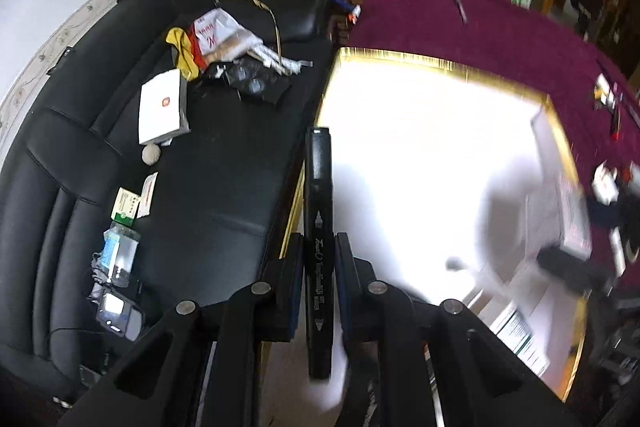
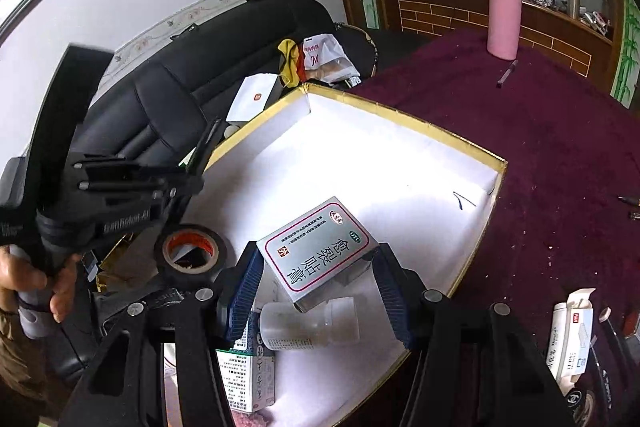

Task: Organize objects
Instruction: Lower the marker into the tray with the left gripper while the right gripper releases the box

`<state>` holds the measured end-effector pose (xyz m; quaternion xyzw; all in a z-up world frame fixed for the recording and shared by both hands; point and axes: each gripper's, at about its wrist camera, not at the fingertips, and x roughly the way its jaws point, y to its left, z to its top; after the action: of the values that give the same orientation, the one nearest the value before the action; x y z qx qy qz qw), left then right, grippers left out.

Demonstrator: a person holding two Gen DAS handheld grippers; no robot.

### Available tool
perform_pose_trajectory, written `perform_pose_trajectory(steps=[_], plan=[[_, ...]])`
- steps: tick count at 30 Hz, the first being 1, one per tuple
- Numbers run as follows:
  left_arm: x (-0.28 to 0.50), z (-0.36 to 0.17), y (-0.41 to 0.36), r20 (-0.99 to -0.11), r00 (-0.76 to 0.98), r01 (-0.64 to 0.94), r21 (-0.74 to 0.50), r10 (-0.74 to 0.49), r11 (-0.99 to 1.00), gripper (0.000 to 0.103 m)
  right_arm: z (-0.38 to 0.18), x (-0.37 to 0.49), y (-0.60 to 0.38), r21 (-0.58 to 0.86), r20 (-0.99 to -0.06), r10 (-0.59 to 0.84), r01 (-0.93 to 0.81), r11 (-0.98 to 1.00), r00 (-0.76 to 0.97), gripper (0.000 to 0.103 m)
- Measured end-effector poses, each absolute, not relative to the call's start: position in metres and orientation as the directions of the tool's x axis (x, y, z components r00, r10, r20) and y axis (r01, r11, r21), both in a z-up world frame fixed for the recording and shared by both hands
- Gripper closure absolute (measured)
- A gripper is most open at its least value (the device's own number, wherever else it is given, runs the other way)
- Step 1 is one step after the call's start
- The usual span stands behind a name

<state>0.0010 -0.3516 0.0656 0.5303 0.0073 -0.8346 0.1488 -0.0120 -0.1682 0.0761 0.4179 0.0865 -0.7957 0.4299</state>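
Your left gripper is clamped on a black marker, which stands lengthwise between the pads and pokes out ahead over the near left edge of the gold-rimmed white box. Your right gripper has a silver medicine carton between its blue pads; the pads meet the carton's two sides, so you hold it above the box floor.

Inside the box, under the carton: a clear plastic bottle lying on its side, and a green-and-white carton beside it. A black tape roll sits at the box's left edge, just beside your left hand.

Around the box:
- maroon tablecloth with a pink flask, upright, well apart, and a pen near it
- white tissue pack to the right
- black sofa left of the box, carrying a white flat box, bags and small packets.
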Motion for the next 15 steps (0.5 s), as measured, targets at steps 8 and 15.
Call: perform_pose_trajectory(steps=[8, 15], plan=[[0.019, 0.051, -0.349, -0.918, -0.321, 0.244, 0.16, -0.235, -0.957, 0.088, 0.067, -0.018, -0.173, 0.217, -0.754, -0.597, 0.753, -0.621, -0.275, 0.041], [0.035, 0.042, -0.347, -0.922, -0.304, 0.258, 0.162, -0.239, -0.953, 0.088, 0.06, -0.024, -0.183, 0.21, -0.767, -0.581, 0.75, -0.627, -0.271, 0.041]])
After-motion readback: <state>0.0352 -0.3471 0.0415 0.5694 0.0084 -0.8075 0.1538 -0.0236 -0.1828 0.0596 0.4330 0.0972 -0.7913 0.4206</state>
